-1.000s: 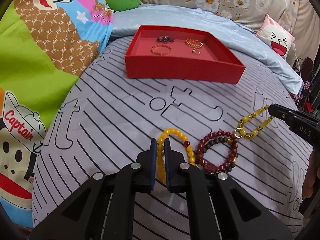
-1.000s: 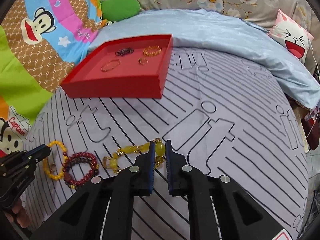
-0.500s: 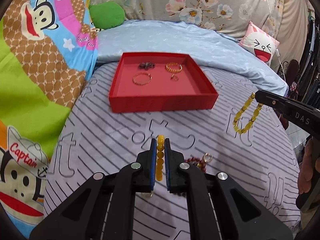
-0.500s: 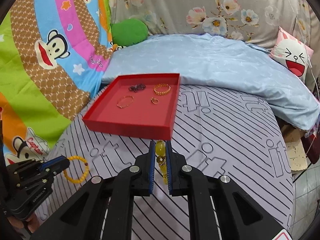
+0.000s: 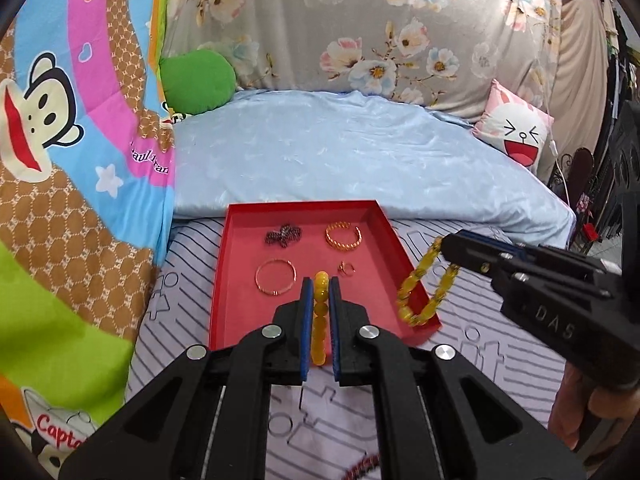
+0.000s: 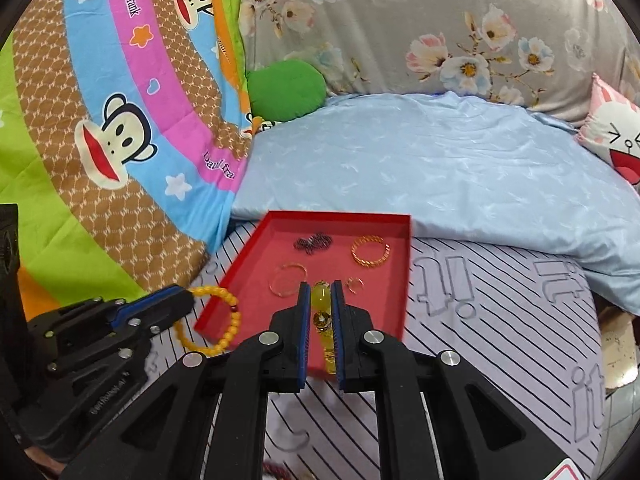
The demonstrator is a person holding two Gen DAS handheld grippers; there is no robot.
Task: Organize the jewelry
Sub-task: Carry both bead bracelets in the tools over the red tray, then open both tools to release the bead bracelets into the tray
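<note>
the left claw (image 5: 320, 292) pinches a yellow bead bracelet (image 5: 320, 316) that hangs above the near edge of the red tray (image 5: 221, 280), and the right claw (image 6: 320, 296) pinches a yellow chunky-link bracelet (image 6: 325, 328) over the same tray on the striped bed sheet (image 6: 500, 320). farther in the tray lie a thin gold bangle (image 5: 276, 277), a small ring (image 5: 346, 268), a dark beaded piece (image 5: 284, 235) and a gold chain bracelet (image 5: 343, 236), with a pale blue quilt (image 5: 340, 160) behind.

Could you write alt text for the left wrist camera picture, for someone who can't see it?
The left gripper is shut on a yellow bead bracelet in front of a red tray on a striped bedsheet. The tray holds four small pieces of jewelry. At right, the right gripper dangles a yellow-green bead bracelet by the tray's corner.
</note>
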